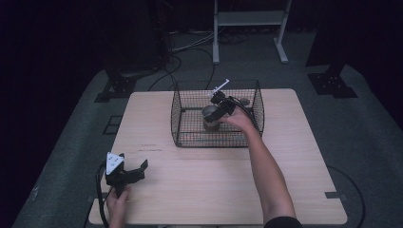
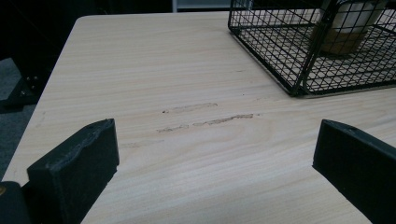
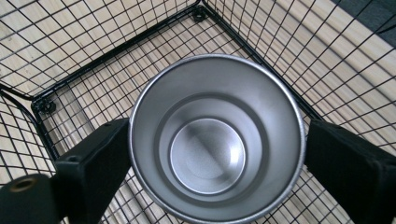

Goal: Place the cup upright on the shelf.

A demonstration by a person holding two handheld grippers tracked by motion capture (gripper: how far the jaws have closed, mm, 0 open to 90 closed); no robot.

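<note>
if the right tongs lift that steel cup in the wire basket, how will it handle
The cup looks like smooth, empty thin metal, so probably light and stiff, yet it may slip between the flat black jaws of the right tongs, which flank its rim. It stands upright in the wire basket; its round wall suggests it would roll if tipped.

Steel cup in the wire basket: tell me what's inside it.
The round stainless-steel cup is empty: its bare stepped walls and flat bottom show, with no contents. It sits between the right hand-held gripper jaws, inside the black wire-mesh basket. The basket floor directly under the cup is covered.
</note>
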